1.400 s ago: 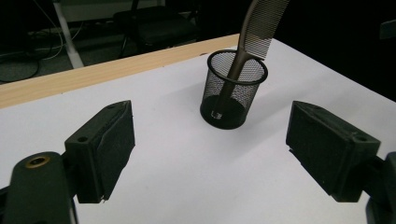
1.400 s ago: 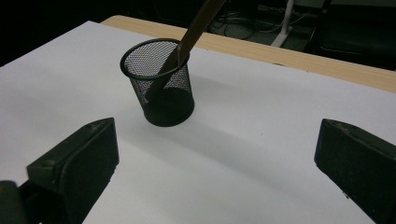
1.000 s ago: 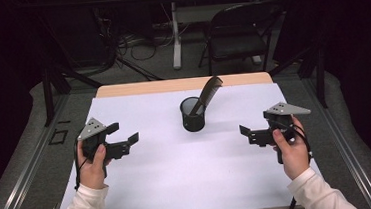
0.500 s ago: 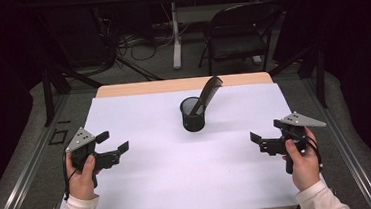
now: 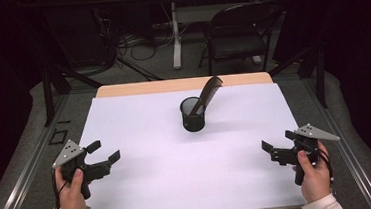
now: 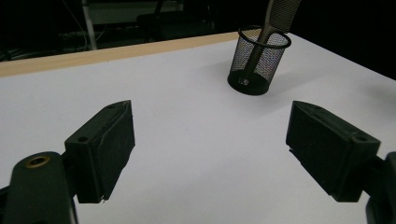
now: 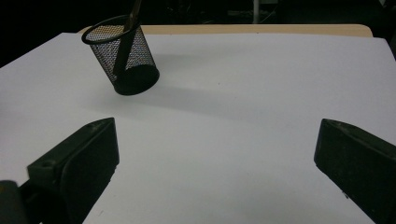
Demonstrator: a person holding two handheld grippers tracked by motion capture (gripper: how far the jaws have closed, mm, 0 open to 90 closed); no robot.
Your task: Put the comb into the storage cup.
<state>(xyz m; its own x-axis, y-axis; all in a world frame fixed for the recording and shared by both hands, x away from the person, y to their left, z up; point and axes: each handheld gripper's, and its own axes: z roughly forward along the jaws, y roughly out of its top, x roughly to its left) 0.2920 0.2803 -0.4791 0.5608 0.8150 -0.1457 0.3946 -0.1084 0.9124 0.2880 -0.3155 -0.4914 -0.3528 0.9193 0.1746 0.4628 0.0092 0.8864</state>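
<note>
both grippers are hanging open over the table point(image 5: 139, 118).
the high view is showing a chair point(image 5: 240, 32) far behind; the left gripper point(image 5: 103, 152) and right gripper point(image 5: 273, 146) are flanking the cup point(image 5: 193, 115) with its comb point(image 5: 205, 94).

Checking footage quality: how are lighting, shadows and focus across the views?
High view: white table bright, surroundings dark. Left gripper view: mesh cup fairly sharp, near jaws soft. Right gripper view: the cup casts a soft shadow rightward; jaws blurred.

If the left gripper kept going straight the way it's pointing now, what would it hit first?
Most likely nothing at first: the left gripper, jaws open, faces bare white table. The black mesh cup holding a dark comb sits right of its line, though depth is unclear.
</note>
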